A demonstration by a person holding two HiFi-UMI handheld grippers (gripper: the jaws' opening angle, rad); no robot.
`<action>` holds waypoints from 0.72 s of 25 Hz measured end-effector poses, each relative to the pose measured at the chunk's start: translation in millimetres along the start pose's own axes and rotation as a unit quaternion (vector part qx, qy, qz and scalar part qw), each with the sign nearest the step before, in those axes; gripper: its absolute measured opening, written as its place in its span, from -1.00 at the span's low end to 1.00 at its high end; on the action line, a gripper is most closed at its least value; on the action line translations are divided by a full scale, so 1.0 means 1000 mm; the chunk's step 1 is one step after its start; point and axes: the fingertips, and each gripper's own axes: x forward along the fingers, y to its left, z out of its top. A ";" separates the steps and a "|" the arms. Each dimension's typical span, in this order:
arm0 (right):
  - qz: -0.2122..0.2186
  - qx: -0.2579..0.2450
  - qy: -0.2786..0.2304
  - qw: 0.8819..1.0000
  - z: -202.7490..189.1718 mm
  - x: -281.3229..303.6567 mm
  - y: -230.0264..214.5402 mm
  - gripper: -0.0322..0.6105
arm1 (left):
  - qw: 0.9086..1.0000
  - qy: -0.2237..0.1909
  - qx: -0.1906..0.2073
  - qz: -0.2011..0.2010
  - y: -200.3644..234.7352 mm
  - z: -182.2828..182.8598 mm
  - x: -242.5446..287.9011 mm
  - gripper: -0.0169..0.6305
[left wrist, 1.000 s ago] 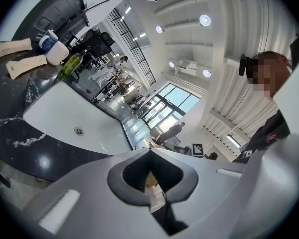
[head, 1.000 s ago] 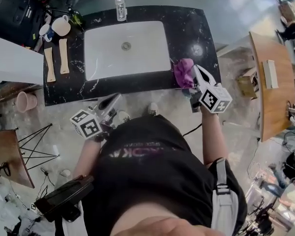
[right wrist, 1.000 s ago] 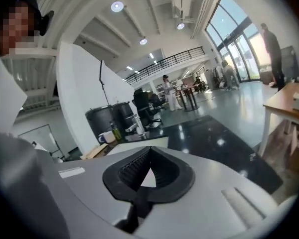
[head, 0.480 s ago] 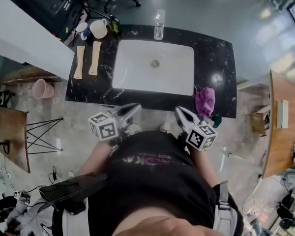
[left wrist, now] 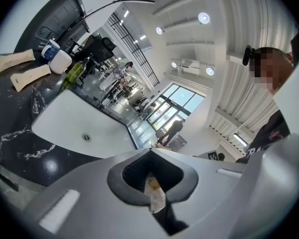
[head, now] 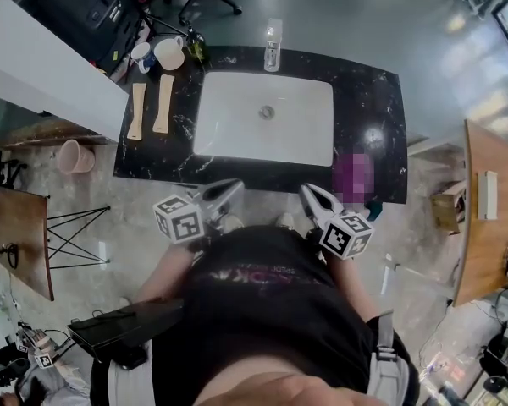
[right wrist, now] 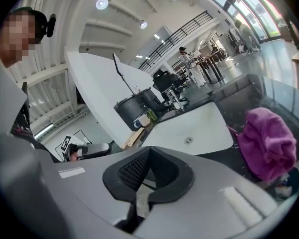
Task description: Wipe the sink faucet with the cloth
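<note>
Grey left tongs (head: 234,187) and right tongs (head: 308,192) point, closed, at counter (head: 377,100)

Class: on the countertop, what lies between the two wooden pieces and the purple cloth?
The white sink basin, set into the black countertop; the head view shows it.

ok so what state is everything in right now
sink, nothing in the basin
cloth, bunched on the counter right of the sink, not held
left gripper, shut, empty
right gripper, shut, empty
</note>
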 end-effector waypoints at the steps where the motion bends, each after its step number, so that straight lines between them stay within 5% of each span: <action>1: 0.001 0.000 0.001 1.000 -0.001 0.000 0.000 -0.87 | 1.000 0.000 0.000 0.000 0.000 0.000 0.000 -0.95; 18: 0.006 -0.010 0.011 1.000 -0.003 0.003 0.001 -0.87 | 1.000 0.002 0.003 0.003 0.000 0.000 -0.001 -0.95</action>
